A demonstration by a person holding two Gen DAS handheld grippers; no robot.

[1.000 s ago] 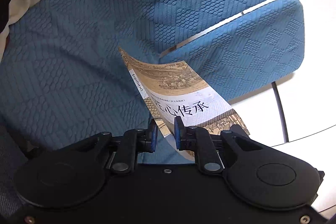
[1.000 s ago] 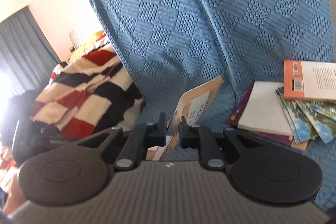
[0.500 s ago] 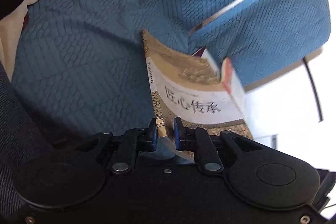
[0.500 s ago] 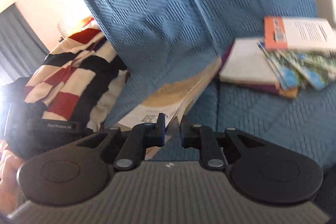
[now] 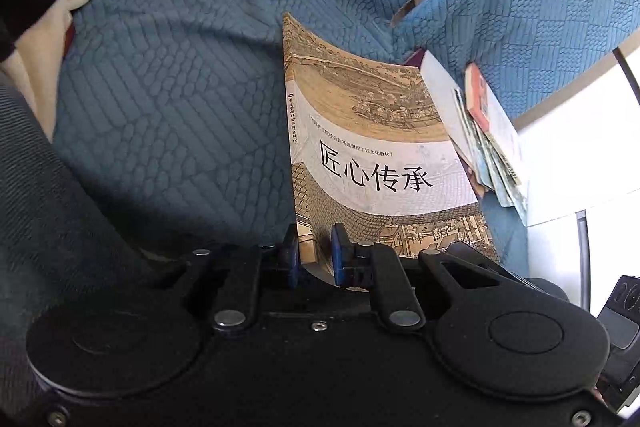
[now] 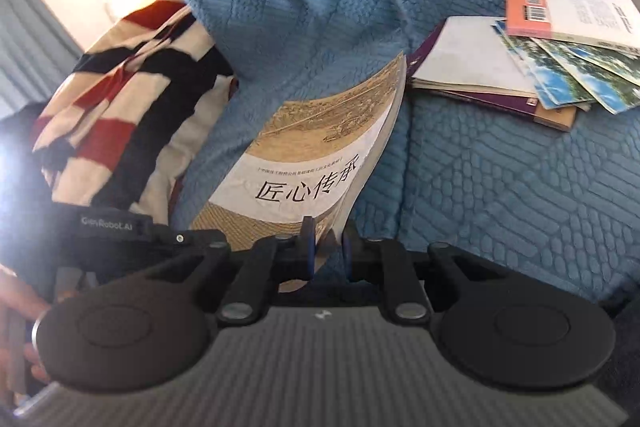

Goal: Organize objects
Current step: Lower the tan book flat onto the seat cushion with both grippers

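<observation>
At centre frame in both views, the book [image 5: 376,163] [image 6: 316,163] hangs bowed over the blue sofa [image 5: 180,87] [image 6: 500,187]. The left gripper [image 5: 314,259] pinches its spine corner and the right gripper [image 6: 326,247] its page-edge corner, jaws narrow. A book pile [image 5: 488,143] [image 6: 520,67] lies at right, a striped blanket [image 6: 120,107] at left.

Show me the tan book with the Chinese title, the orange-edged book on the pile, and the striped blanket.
tan book [image 5: 372,167], left wrist view, on its white title band.
orange-edged book [image 6: 560,13], right wrist view, on its back cover.
striped blanket [image 6: 132,99], right wrist view, on a fold.
</observation>
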